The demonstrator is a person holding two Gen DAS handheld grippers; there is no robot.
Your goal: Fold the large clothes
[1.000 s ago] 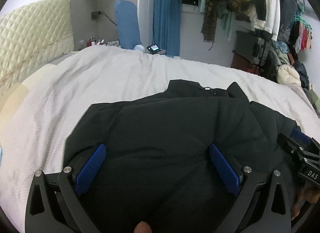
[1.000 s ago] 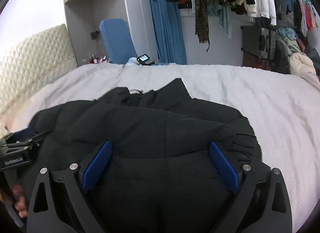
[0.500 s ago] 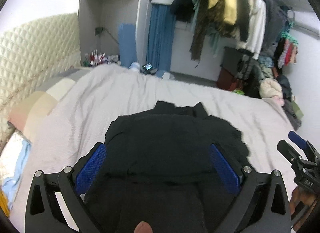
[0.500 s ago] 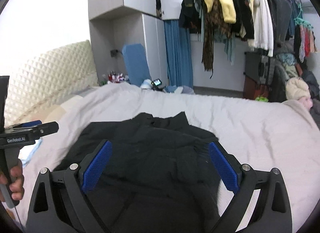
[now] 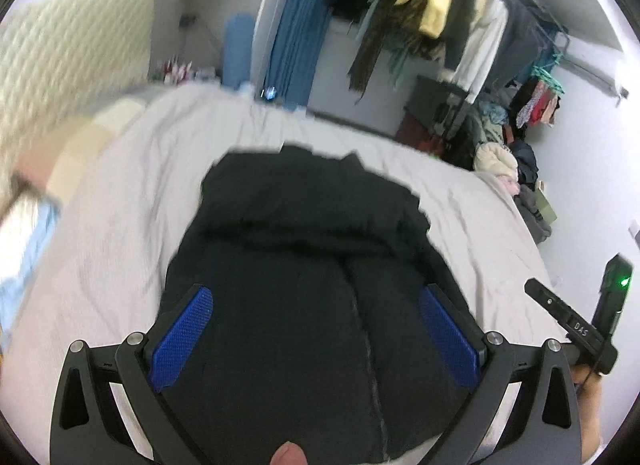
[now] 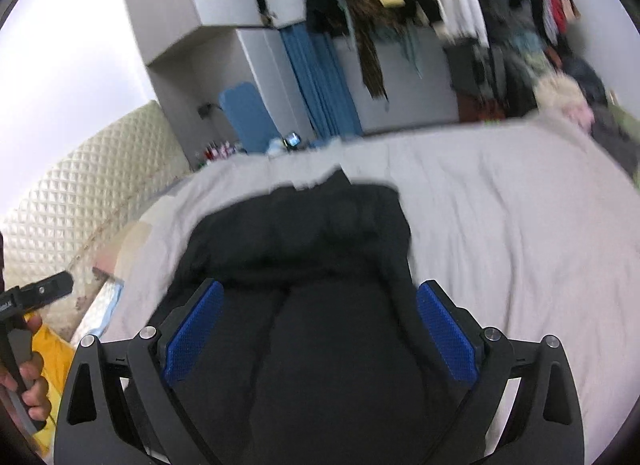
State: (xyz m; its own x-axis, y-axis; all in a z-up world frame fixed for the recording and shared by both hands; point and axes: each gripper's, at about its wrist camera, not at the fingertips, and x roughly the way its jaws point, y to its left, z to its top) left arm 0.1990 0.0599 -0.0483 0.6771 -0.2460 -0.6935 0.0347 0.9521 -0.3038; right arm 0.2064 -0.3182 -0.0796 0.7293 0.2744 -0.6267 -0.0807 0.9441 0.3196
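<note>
A black padded jacket lies folded on the grey bedspread, collar at the far end. It also shows in the right wrist view. My left gripper is open and empty, held well above the jacket's near part. My right gripper is open and empty, also held above the near part. The right gripper's body shows at the right edge of the left wrist view. The left gripper's body shows at the left edge of the right wrist view.
A quilted cream headboard stands on the left. A rail of hanging clothes and a heap of garments are past the bed's far right side. A blue chair and grey cupboards stand behind the bed.
Both grippers have risen and pulled back from the jacket, so it looks smaller and lower. Both stayed open. The jacket has not moved.
</note>
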